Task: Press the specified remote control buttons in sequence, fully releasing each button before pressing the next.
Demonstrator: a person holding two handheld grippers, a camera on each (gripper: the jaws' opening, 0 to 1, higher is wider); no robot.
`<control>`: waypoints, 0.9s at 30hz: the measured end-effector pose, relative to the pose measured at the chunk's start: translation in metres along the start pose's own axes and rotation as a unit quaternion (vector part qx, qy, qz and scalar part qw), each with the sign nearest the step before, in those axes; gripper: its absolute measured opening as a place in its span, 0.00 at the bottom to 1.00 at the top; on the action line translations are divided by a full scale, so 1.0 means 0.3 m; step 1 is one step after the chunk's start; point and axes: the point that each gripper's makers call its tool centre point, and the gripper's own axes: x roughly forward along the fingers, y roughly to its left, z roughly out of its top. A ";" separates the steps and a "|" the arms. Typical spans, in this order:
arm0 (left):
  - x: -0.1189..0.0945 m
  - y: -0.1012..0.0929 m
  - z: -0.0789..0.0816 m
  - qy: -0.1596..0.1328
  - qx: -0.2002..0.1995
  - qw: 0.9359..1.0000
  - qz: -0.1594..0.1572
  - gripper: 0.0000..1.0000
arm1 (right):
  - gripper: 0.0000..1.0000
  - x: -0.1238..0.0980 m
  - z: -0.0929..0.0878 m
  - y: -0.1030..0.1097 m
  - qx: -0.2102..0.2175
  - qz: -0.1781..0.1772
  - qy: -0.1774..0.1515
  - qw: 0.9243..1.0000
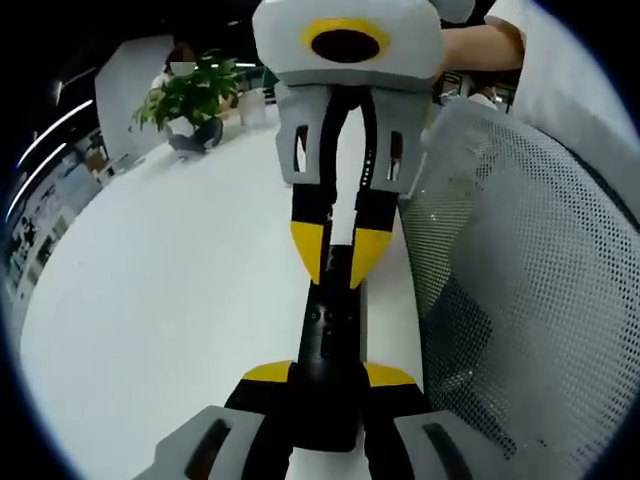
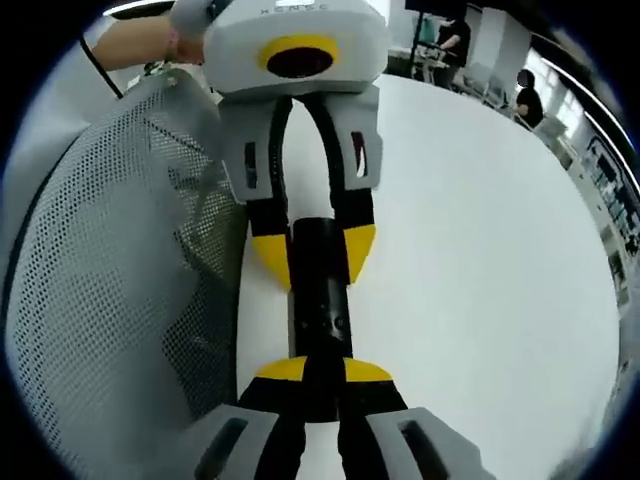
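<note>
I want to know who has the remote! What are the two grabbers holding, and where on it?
Both hold the black remote control: the left gripper clamps one end, the right gripper the opposite end.

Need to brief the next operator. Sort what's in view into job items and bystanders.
Job: remote control, held at one end by the left gripper and at the other by the right gripper.
Bystanders: mesh chair back, potted plant, white table.

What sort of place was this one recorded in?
Probably an open-plan office: a large white table, a grey mesh chair back beside it, a potted plant at the far end, and people standing at desks further back.
</note>
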 end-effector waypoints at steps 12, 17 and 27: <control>-0.002 -0.002 0.002 -0.011 -0.006 1.000 0.002 0.23 | 0.03 0.006 0.033 0.013 -0.021 -0.023 -0.081 0.996; -0.002 -0.001 0.003 -0.013 -0.007 1.000 0.004 0.23 | 0.03 0.005 0.030 0.003 -0.005 -0.021 -0.057 0.998; 0.000 -0.006 0.005 -0.009 -0.001 1.000 0.003 0.23 | 0.06 0.001 0.027 -0.006 0.024 -0.013 -0.048 0.998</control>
